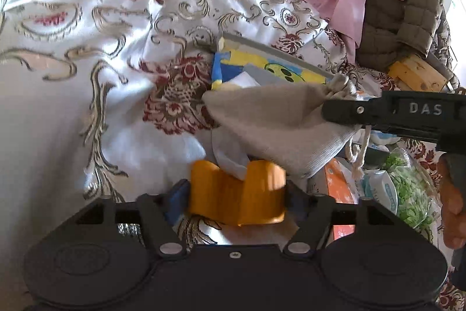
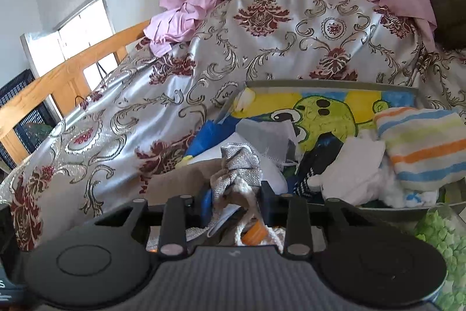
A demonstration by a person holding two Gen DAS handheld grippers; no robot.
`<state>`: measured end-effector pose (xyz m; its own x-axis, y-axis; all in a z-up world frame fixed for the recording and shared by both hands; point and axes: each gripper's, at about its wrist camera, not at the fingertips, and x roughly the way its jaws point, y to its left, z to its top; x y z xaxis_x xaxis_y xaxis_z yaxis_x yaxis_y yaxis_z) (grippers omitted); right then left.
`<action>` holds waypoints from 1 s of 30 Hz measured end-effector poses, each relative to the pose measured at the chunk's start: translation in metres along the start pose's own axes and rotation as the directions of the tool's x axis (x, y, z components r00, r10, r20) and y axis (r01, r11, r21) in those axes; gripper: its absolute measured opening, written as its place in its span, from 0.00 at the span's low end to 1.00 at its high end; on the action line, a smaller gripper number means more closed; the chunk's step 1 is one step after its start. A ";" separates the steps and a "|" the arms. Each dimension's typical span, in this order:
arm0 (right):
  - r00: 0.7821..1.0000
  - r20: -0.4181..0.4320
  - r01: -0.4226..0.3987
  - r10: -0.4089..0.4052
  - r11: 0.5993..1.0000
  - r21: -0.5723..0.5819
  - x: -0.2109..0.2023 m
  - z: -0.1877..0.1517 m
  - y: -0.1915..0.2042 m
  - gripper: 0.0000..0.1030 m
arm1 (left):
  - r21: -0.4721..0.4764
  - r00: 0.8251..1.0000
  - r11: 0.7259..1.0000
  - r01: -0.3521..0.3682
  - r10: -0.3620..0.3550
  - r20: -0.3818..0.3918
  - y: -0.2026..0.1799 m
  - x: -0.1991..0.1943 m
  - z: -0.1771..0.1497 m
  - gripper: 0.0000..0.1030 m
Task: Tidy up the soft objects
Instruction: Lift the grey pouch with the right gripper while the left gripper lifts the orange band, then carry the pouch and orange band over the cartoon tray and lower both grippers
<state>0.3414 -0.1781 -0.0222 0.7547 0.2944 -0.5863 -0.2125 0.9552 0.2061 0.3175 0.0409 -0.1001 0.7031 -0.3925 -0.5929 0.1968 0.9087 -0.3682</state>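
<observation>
My right tongs (image 2: 236, 194) pinching the neck of a soft grey drawstring cloth bag (image 1: 273, 121), my left tongs (image 1: 237, 194) wide around an orange block (image 1: 233, 206), flowery shiny bedspread (image 1: 87, 34) under everything

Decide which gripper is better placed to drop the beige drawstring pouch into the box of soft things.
The right gripper: it already pinches the pouch at its gathered neck, just short of the box. The left gripper holds no part of it.

Both wrist cameras look steeply down, close (fisheye), sharing the patterned bedspread (image 1: 87, 48).
</observation>
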 end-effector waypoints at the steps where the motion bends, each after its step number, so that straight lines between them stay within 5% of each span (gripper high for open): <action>1: 1.000 0.006 -0.007 0.007 1.000 0.009 -0.001 0.001 -0.001 0.34 | -0.007 1.000 1.000 0.011 -0.011 -0.005 0.002 0.001 0.000 0.79; 9: 0.996 0.065 -0.065 0.064 0.998 0.024 -0.015 0.007 -0.002 0.34 | 0.037 0.998 0.998 0.059 -0.059 -0.005 0.000 0.008 -0.007 0.96; 15: 0.990 0.120 -0.081 0.077 0.996 0.036 -0.029 0.016 -0.005 0.34 | -0.015 0.999 1.000 0.026 -0.025 0.022 0.006 0.003 -0.004 0.76; 23: 0.985 0.170 -0.066 0.043 0.988 0.136 -0.035 0.020 -0.029 0.35 | -0.093 0.999 0.996 0.000 0.005 0.052 0.011 -0.008 0.003 0.36; 30: 0.981 0.191 -0.060 0.027 0.984 0.169 -0.040 0.019 -0.040 0.35 | -0.112 0.996 0.994 -0.007 0.016 0.084 0.006 -0.017 0.003 0.30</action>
<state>0.3318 -0.2288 0.0079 0.8530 0.3093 -0.4205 -0.1495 0.9166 0.3708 0.3084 0.0534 -0.0898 0.7609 -0.3646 -0.5367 0.1141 0.8895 -0.4425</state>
